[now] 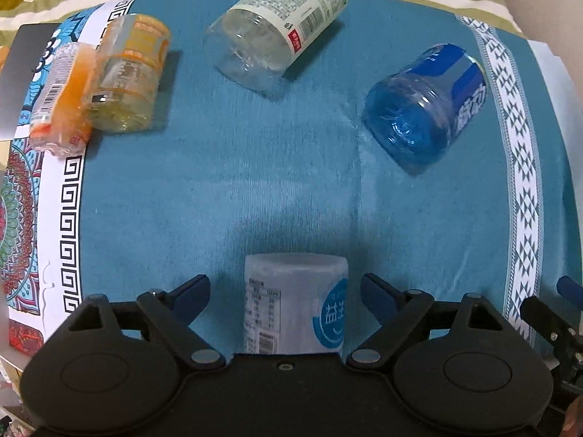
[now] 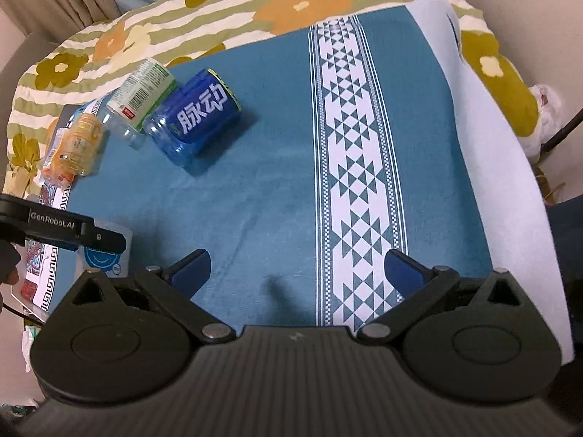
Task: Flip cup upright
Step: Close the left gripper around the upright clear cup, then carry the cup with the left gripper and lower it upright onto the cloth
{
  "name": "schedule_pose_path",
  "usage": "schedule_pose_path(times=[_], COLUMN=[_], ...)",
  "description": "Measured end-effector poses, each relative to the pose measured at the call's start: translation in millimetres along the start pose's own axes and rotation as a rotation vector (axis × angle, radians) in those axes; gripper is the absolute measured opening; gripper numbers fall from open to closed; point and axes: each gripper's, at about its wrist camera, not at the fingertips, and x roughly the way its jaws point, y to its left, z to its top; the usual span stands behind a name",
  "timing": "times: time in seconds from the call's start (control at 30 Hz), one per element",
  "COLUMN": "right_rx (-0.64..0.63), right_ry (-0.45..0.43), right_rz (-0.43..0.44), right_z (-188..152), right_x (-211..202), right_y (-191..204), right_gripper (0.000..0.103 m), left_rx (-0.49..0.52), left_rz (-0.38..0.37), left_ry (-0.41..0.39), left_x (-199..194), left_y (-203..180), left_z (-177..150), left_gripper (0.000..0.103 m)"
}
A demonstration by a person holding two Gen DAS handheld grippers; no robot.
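Observation:
A white cup (image 1: 295, 302) with a blue round label stands between my left gripper's (image 1: 286, 291) open fingers, with a gap on each side; it also shows in the right wrist view (image 2: 105, 251), behind the left gripper's body. A blue cup (image 1: 426, 103) lies on its side at the right, also in the right wrist view (image 2: 193, 120). A clear cup with a green label (image 1: 280, 25) lies on its side at the back. Two orange-yellow cups (image 1: 127, 73) lie at the left. My right gripper (image 2: 297, 271) is open and empty over the cloth.
A teal cloth (image 1: 218, 200) with white patterned bands (image 2: 357, 182) covers the surface. A flowered striped blanket (image 2: 255, 3) lies behind it. A patterned mat (image 1: 22, 218) and a dark flat item (image 1: 14, 80) are at the left edge.

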Motion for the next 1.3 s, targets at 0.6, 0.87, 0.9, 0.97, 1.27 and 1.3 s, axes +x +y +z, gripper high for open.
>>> schedule_pose_path(times=[0.6,0.87,0.9,0.97,1.27,1.3], right_rx=[0.002,0.014,0.014,0.012,-0.054,-0.063], right_ry=[0.009,-0.019,-0.024,-0.027,0.001,0.003], right_rz=[0.027,0.05,0.052,0.054,0.022,0.014], right_z=[5,2,1,0,-10,-12], right_x=[9,-3,-4,-6,5,7], right_y=[-8,2,4,7,24,26], right_gripper=[0.103,0.103,0.103,0.103,0.103,0.103], left_rx=[-0.005,0.011,0.011,-0.001,0.033,0.02], left_rz=[-0.047,-0.096,-0.089,-0.081,-0.002,-0.011], left_ry=[0.02,-0.227,-0.279,-0.404,-0.838,-0.85], left_x=[4,-44,-49,-55,-26,-20], left_y=[-1,2,3,5,-5,-3], left_z=[2,-26,-33,-48,-101,-102], left_gripper=[0.061,0.06,0.06,0.06,0.061,0.061])
